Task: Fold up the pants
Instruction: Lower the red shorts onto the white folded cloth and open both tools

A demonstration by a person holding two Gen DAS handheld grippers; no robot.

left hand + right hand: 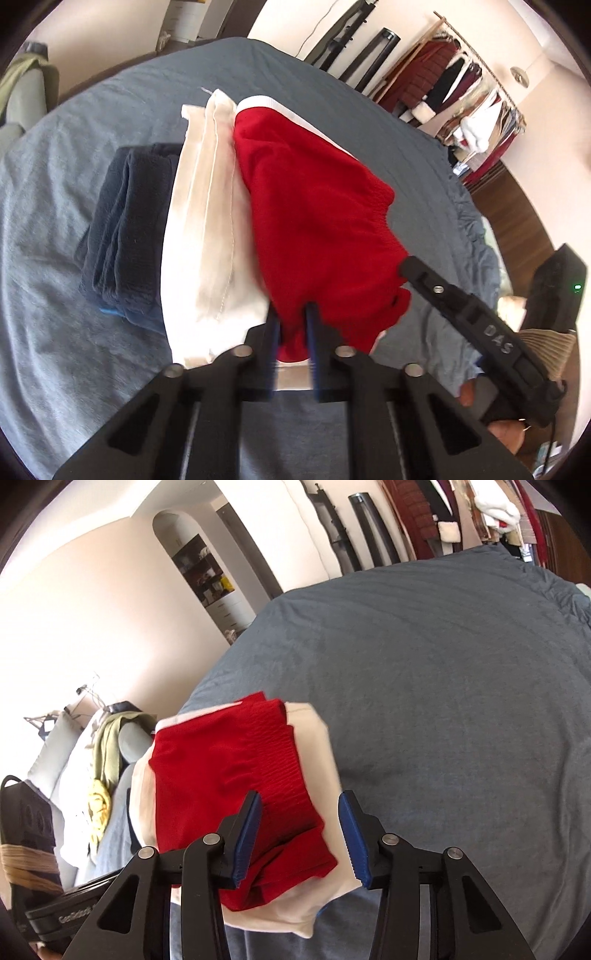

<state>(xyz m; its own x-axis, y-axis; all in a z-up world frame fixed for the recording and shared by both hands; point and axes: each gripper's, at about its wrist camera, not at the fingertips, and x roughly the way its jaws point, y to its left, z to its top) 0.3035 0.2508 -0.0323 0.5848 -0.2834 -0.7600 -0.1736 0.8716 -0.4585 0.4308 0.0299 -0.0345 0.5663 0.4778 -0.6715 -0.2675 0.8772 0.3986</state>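
folded garments: 3 | red pants (314, 221): 1 | white garment (207, 229): 1 | navy garment (125, 225): 1 | bed (55, 332): 1

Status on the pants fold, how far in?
Done: navy pants and white pants lie folded in a stack on the bed, red pants folded on top. In hand: left hand-held gripper is shut on the red edge; right hand-held gripper straddles it, pads apart. Left: set the red pair flat and let go.

red knit pants with white stripe (314, 206) | folded, atop a folded white garment (207, 236) | on grey-blue bed (74, 155)
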